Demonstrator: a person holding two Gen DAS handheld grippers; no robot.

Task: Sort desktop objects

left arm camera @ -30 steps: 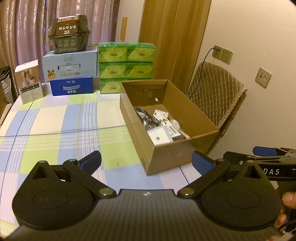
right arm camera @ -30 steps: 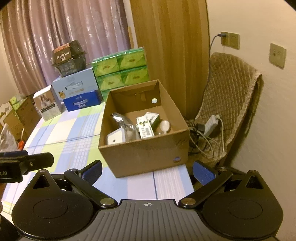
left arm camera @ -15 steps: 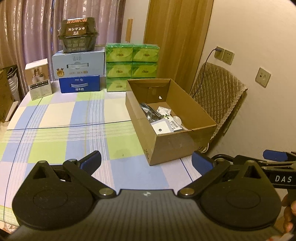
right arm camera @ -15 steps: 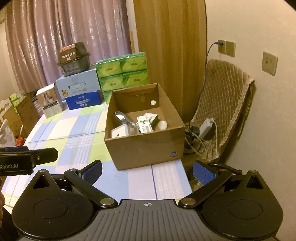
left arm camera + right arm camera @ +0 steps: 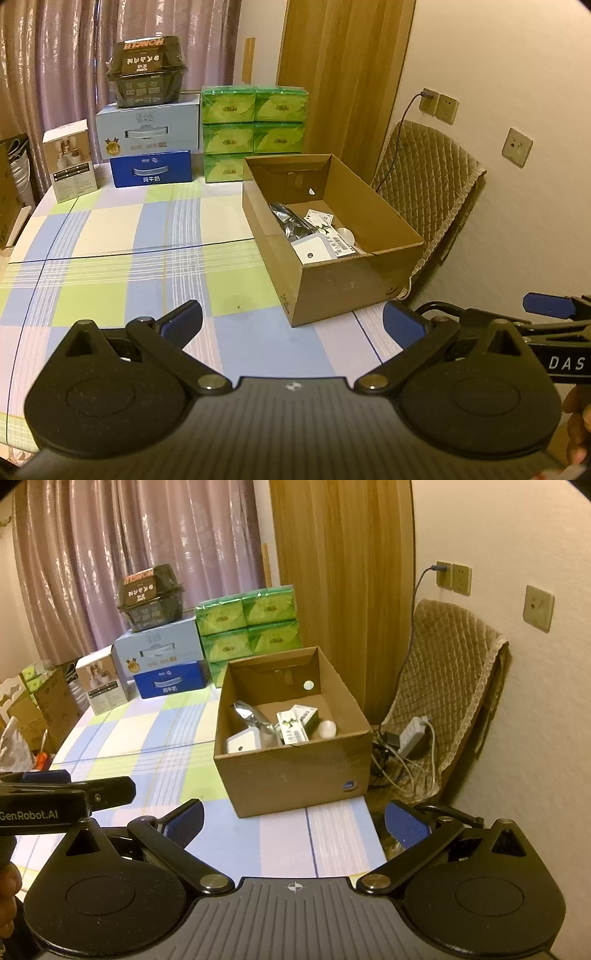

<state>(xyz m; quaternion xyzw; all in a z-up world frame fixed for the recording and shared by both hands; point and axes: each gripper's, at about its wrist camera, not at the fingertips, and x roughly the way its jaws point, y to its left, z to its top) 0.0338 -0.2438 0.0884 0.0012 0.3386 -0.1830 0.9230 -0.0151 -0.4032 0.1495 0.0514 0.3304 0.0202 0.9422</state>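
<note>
left wrist view shows the left gripper [image 5: 291,325] with its blue-padded jaws spread wide and nothing between them, and it now sits higher and farther back from the open brown cardboard box [image 5: 343,288] than a second ago, so more of the checked blue, green and cream tablecloth [image 5: 110,251] shows in front of it. the right gripper [image 5: 293,821] is likewise spread wide and empty, and it too has drawn back, the box looking smaller in its view than before. both tools pulling away empty suggests the sorting is finished or nearly so.

inside the box lie the sorted things: a crinkled silver foil pouch [image 5: 249,712], a white square device [image 5: 242,740], a small green-and-white printed carton [image 5: 295,722] and a white round object [image 5: 327,729]. no loose item shows on the cloth near the grippers.

at the table's far edge stand a stack of green tissue packs [image 5: 253,129], a pale blue carton [image 5: 147,127] with a black food tub [image 5: 146,72] on top, a dark blue carton [image 5: 151,168] and a small white box [image 5: 70,158]. beyond are purple curtains [image 5: 110,554], a wooden door [image 5: 340,572] and a chair draped in quilted brown fabric [image 5: 447,686] against the cream wall.
</note>
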